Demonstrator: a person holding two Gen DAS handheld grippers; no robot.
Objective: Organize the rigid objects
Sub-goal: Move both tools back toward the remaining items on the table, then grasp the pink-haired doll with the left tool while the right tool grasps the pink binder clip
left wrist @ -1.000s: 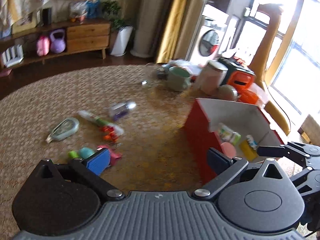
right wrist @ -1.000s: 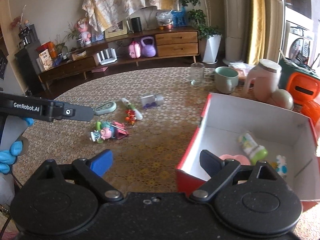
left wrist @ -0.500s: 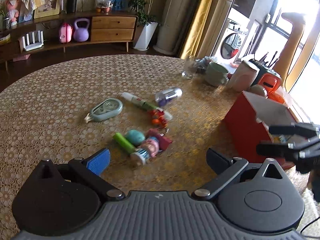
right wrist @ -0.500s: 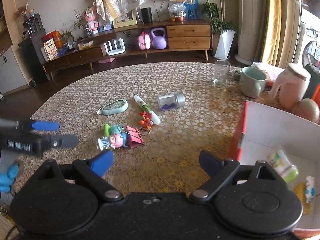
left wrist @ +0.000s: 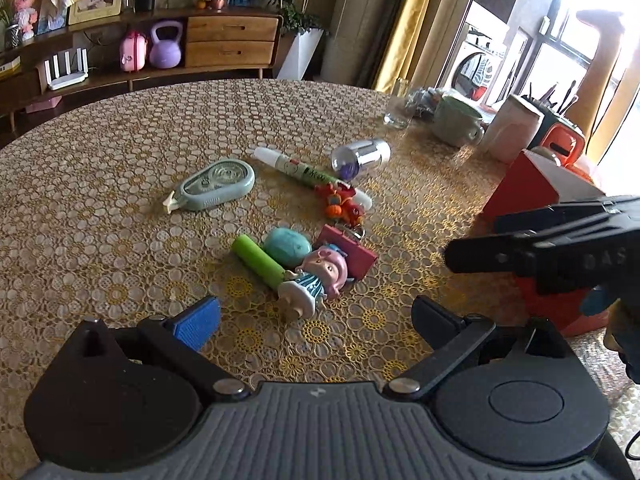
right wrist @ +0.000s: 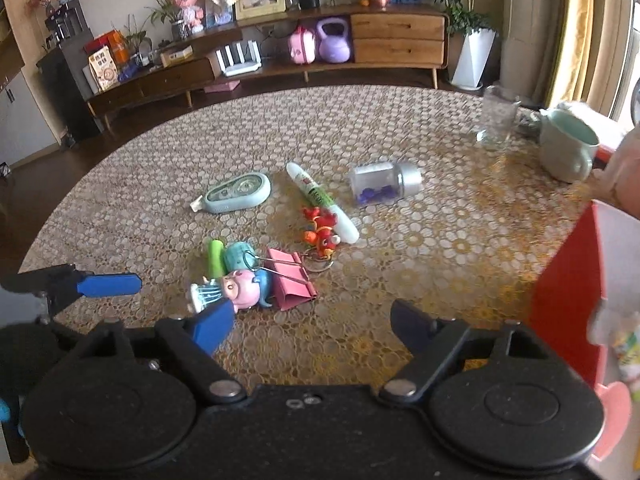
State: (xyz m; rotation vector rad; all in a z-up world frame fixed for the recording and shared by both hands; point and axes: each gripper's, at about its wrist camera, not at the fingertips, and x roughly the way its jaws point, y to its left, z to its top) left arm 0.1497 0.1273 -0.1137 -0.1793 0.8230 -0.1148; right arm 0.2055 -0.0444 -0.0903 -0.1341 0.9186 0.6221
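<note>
Small items lie on the lace-covered round table: a pig figurine [left wrist: 316, 278] [right wrist: 232, 290], a green tube [left wrist: 258, 260], a teal egg [left wrist: 288, 245], a pink binder clip [right wrist: 290, 280], a red keychain toy [right wrist: 320, 230], a white-green marker [left wrist: 296, 168], a correction tape [left wrist: 214, 186] [right wrist: 236, 193] and a clear bottle [right wrist: 384, 186]. The red box [left wrist: 532, 200] [right wrist: 568, 280] stands at the right. My left gripper [left wrist: 316, 320] is open and empty, just short of the pig figurine. My right gripper [right wrist: 312, 326] is open and empty, near the binder clip.
A glass [right wrist: 496, 120], a green mug [right wrist: 568, 148] and a pale jug [left wrist: 516, 128] stand at the far right of the table. A low wooden sideboard [right wrist: 320, 52] runs along the far wall. The table's edge curves round at the left.
Both grippers have swung left, away from the red box and towards the pile of small items. The items now lie closer in front of both, and the box sits at the right edge.
</note>
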